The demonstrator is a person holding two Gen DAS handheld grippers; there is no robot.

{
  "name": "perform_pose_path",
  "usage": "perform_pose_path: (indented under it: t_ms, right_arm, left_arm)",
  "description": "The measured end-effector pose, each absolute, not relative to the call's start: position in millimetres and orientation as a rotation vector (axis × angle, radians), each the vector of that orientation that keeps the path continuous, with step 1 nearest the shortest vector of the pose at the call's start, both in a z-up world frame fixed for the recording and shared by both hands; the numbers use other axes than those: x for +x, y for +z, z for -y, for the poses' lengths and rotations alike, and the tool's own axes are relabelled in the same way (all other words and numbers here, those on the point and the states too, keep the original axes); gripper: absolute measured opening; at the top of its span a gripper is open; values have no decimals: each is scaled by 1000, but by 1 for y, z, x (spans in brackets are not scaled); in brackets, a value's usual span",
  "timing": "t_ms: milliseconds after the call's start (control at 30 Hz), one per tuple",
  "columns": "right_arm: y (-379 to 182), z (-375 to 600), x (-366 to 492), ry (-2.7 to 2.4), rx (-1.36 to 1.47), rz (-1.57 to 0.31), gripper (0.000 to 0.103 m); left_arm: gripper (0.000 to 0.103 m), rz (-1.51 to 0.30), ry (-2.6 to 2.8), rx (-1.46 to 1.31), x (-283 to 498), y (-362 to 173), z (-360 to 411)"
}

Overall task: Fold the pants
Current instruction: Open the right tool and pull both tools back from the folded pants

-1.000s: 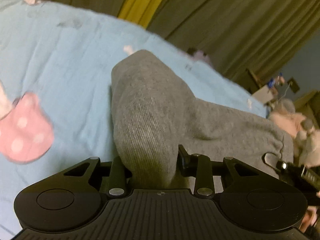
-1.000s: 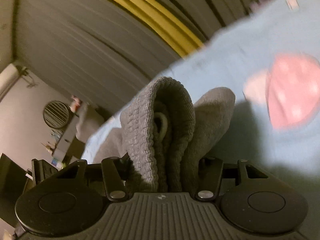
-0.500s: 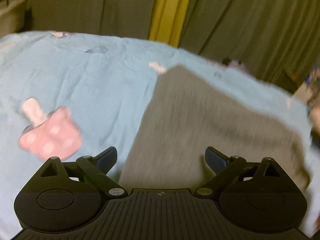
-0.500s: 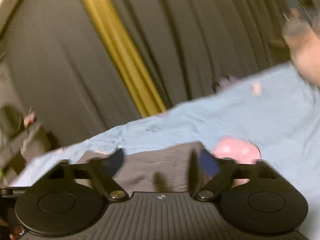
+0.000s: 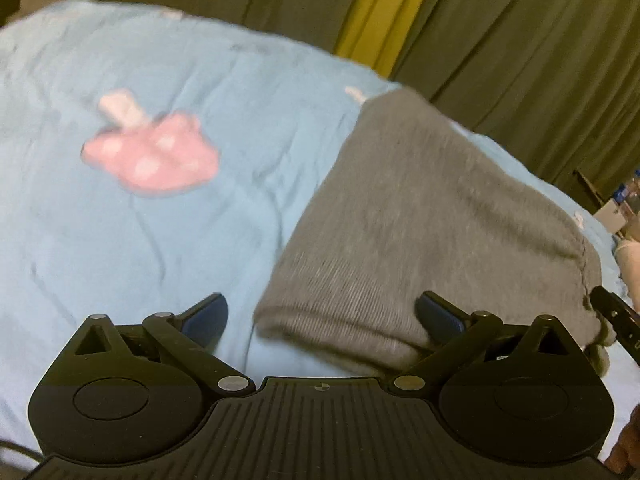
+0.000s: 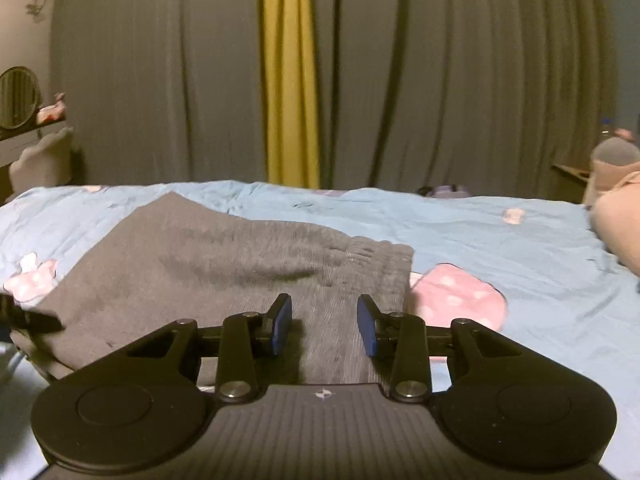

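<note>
Where blur smears pants, weave unclear, near edge cut off.

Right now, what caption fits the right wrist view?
Right gripper, jaws closing on nothing, above folded grey pants lying on a blue bedsheet.

one pair of grey pants is lying ahead of two grippers, with two pink mushroom prints showing beside it.
</note>
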State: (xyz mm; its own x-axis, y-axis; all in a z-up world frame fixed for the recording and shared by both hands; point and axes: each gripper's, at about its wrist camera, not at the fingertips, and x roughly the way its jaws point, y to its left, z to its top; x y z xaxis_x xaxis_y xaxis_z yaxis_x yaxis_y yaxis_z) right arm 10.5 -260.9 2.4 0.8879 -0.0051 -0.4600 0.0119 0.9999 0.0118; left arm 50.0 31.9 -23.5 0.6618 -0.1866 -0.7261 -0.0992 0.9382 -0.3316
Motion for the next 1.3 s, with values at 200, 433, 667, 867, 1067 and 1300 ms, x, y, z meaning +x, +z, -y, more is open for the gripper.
perform_pose_path:
  t_ms: [200, 433, 667, 867, 1067, 1300]
  right_arm:
    - [2, 242, -9, -41, -60, -493, 44]
    - [5, 241, -20, -104, 35, -599, 98]
    - [-12, 231, -49, -44, 256, -838, 99]
    - [1, 206, -69, -215, 129, -832, 99]
    - [9, 201, -63, -173, -91, -875, 99]
    - [2, 206, -66, -121, -65, -874, 99]
  left_arm:
    - [103, -796, -36, -304, 35, -12, -32]
    - [103, -821, -74, -175, 12, -5, -20]
    - [103, -904, -132, -43, -2, -2, 0]
    - [103, -929, -167, -9, -11, 0, 5]
    - [103, -901, -157, -2, -18, 4, 7]
    - [103, -917, -187, 40, -22, 1, 19]
